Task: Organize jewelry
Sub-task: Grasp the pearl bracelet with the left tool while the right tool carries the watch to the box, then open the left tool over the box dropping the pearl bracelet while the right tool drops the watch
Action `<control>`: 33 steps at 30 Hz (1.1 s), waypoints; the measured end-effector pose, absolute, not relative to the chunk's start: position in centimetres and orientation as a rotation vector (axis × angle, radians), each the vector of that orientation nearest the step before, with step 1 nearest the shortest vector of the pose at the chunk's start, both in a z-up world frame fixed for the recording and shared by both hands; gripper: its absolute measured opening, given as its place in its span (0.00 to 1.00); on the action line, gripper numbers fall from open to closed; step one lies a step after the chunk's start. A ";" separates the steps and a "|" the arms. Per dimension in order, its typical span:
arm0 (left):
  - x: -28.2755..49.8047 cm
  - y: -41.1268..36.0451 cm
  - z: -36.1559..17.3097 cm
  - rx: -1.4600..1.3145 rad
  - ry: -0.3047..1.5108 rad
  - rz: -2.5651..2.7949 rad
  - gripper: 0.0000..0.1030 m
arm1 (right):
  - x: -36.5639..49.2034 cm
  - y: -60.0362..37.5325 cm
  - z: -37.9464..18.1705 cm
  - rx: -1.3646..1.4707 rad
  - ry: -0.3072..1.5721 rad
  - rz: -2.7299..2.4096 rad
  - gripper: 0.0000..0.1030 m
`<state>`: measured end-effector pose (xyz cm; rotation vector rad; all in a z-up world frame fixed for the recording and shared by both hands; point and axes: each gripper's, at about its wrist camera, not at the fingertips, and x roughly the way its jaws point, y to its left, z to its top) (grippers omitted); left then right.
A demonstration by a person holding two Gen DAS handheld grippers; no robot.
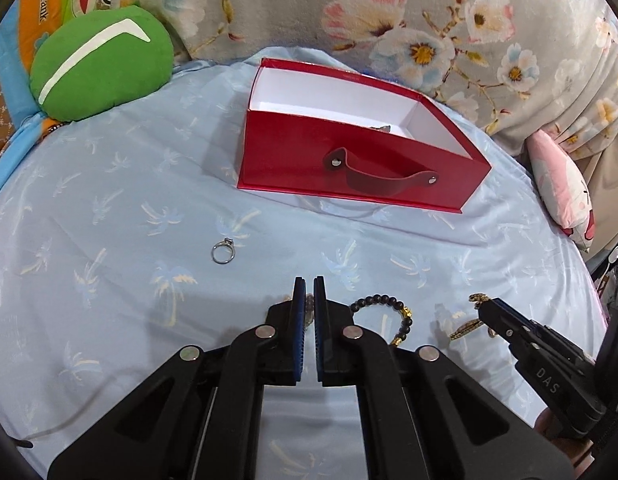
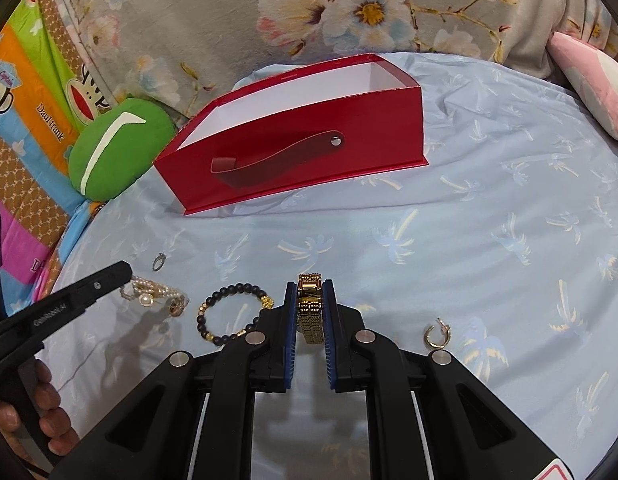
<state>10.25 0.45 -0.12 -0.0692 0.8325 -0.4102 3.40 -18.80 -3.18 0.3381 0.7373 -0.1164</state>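
A red open box [image 1: 349, 156] with a white inside stands on the blue bedsheet, also in the right wrist view [image 2: 301, 148]. My left gripper [image 1: 309, 286] is shut on a pearl bracelet [image 2: 157, 290], only a sliver of which shows between its pads [image 1: 309, 308]. My right gripper [image 2: 309, 288] is shut on a gold watch [image 2: 310, 308], low over the sheet. A black bead bracelet [image 2: 229, 314] with gold beads lies between the grippers, also in the left wrist view [image 1: 389, 312]. A silver ring [image 1: 223, 251] lies left. A gold hoop earring [image 2: 437, 334] lies right.
A green cushion [image 1: 97, 64] sits at the back left of the bed. A floral blanket [image 1: 429, 20] lies behind the box. A pink pillow [image 2: 593, 84] sits at the right edge. A small item [image 1: 383, 128] lies inside the box.
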 end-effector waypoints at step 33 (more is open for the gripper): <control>21.1 -3.6 13.7 0.005 0.519 -0.409 0.03 | 16.1 -24.1 10.4 0.223 0.492 -0.030 0.10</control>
